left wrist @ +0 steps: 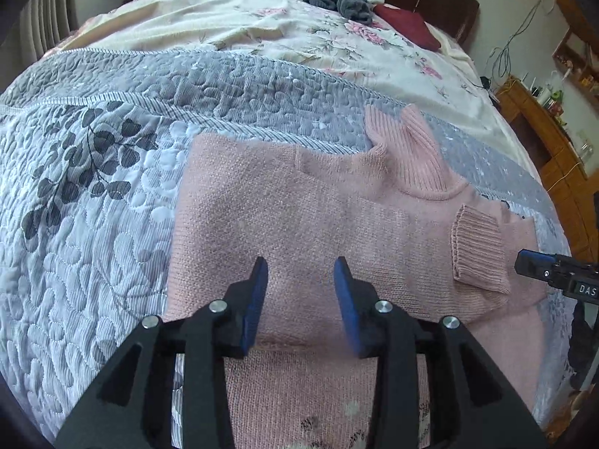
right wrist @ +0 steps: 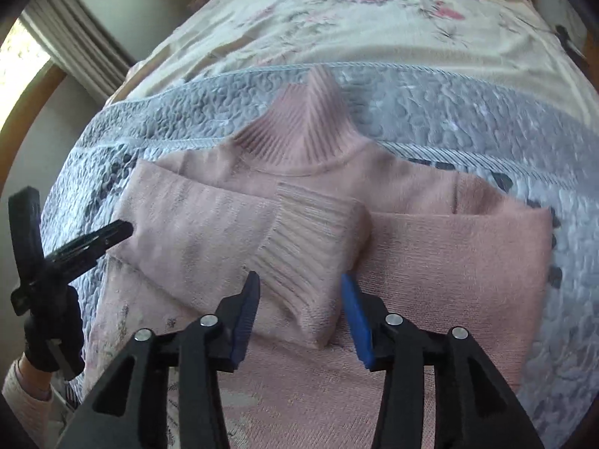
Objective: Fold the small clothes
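The pink sweater (right wrist: 430, 247) lies on the bed (left wrist: 93, 262) with a sleeve (right wrist: 232, 232) folded across; body fold remains, both grippers' jaws released.

We see two fisheye views, each looking forward and down along its own tongs toward a bed. The left wrist view sits close above a pink sweater (left wrist: 337, 205), its left tongs (left wrist: 301, 277) filling the lower centre; the headboard end of the bed curves across the top. The right tongs (left wrist: 531, 262) poke in at the right edge. The right wrist view hovers just as near, right tongs (right wrist: 299, 292) at lower centre, the left tongs (right wrist: 112, 234) at the left edge. Both views share the sweater, the grey quilt (left wrist: 93, 224) and the floral sheet (right wrist: 337, 30) beyond.
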Available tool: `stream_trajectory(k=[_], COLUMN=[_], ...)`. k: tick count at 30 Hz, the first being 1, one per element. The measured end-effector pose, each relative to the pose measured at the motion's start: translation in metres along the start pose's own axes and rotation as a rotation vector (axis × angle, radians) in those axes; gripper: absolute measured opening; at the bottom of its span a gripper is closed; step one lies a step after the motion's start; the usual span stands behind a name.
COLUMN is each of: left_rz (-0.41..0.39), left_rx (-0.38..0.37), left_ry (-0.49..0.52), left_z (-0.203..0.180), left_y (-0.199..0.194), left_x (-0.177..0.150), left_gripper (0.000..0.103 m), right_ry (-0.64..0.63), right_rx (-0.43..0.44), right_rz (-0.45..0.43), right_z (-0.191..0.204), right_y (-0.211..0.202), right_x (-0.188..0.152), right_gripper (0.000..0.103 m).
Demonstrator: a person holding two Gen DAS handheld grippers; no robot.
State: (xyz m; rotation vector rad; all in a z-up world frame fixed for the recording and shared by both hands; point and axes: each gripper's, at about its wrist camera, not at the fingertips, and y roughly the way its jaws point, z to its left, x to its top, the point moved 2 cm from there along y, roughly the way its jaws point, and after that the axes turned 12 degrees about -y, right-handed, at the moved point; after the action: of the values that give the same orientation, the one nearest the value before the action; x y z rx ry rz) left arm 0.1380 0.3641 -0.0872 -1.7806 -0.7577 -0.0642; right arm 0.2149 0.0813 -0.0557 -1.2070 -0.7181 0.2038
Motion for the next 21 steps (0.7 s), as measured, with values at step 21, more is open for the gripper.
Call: stream_trajectory(k=[21], left_rz=[0.072], left_rx=[0.015], left_ry=[0.008], left_z=[0.000], left_y=[0.031], left_x=[-0.008], left_gripper=[0.040], right_ry=[0.099], right_rx=[-0.024], right_rz=[-0.057], right_z=[-0.021], right_y=[-0.018], right_x=[-0.014], right_gripper=[0.009])
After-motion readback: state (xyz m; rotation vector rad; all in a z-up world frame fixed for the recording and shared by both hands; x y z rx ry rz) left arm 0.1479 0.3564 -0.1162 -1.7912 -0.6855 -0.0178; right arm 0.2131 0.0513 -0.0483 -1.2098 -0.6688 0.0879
